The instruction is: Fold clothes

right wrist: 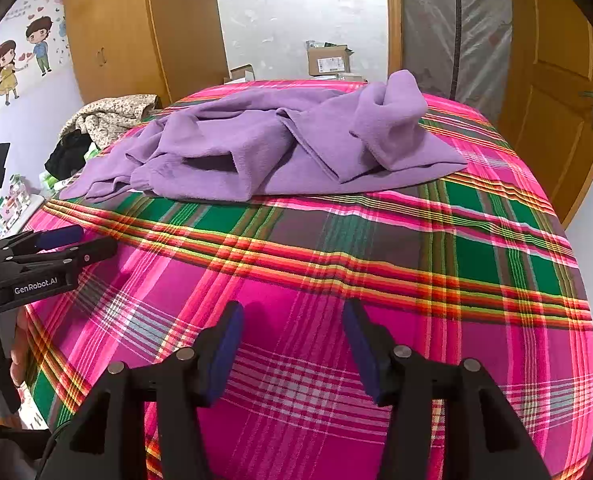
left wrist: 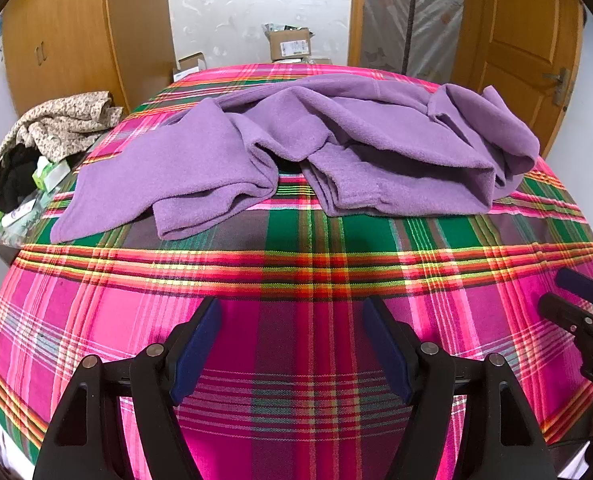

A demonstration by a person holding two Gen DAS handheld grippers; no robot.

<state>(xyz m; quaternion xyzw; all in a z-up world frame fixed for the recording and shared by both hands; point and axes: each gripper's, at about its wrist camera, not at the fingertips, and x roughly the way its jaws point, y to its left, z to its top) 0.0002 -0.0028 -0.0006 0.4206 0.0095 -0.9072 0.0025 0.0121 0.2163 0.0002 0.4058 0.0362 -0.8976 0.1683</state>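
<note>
My left gripper (left wrist: pixel 292 344) pointed downward, jaws wide apart and empty. My right gripper (right wrist: pixel 292 350) did likewise (blue pads bare), beside the left, and fingers (right wrist: pixel 18 354) gripped the left's handle.

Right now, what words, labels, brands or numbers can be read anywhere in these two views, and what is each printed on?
"GenRobot.AI": white print on the side of the left claw body, right wrist view.
"DA": cut-off white letters on the right claw body, left wrist view.
Shipping label on the cardboard box: too small to read.
Packets beside the bed: print too blurred to read.
</note>
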